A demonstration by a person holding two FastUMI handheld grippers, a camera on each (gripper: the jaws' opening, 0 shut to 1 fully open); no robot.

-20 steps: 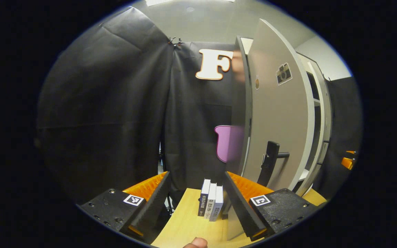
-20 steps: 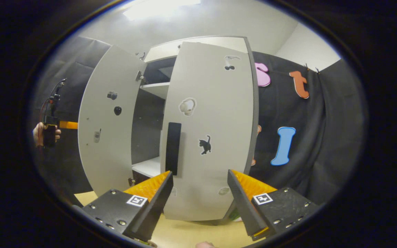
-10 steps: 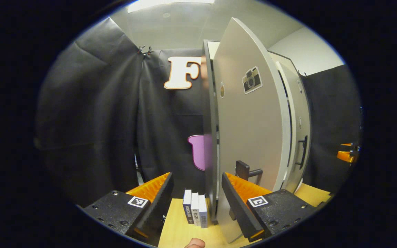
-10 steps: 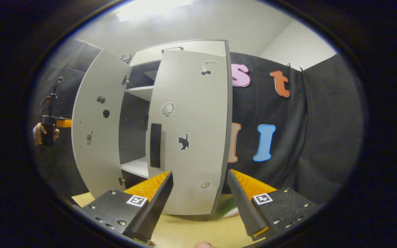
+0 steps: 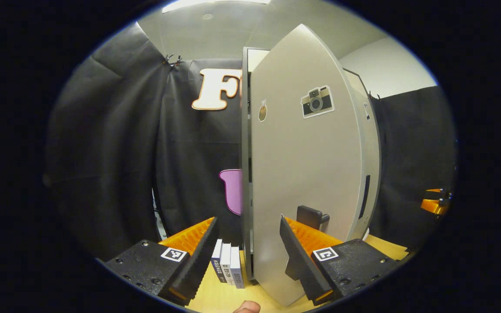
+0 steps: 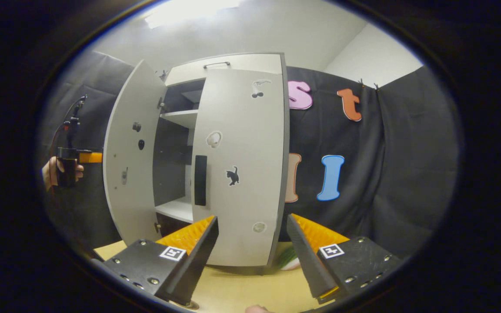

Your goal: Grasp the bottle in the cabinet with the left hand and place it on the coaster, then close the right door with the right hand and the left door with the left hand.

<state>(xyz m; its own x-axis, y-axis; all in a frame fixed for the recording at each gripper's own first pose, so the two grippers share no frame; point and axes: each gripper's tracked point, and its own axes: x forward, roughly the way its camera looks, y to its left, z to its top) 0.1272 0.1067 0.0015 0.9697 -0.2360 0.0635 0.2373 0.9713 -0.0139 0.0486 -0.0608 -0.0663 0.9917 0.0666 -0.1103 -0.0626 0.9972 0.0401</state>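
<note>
While the tall pale grey two-door cabinet (image 6: pixel 224 65) stands on the light wooden tabletop (image 6: pixel 242 291), its right door (image 6: pixel 244 174) sits nearly flush with the front and its left door (image 6: pixel 131 152) hangs wide open. Left gripper (image 5: pixel 246 243): black body, orange ribbed fingers (image 5: pixel 307 237), jaws apart and empty, just in front of the left door's outer face (image 5: pixel 307 174), close to that door's black handle (image 5: pixel 311 215). Three upright grey and white books (image 5: pixel 228 267) stand just left of the cabinet's base. Right gripper (image 6: pixel 252 241): jaws apart, empty, in front of the right door below its black handle (image 6: pixel 200 180). Something green and white (image 6: pixel 288 261) at the cabinet's right foot; cannot tell if it is the bottle.
</note>
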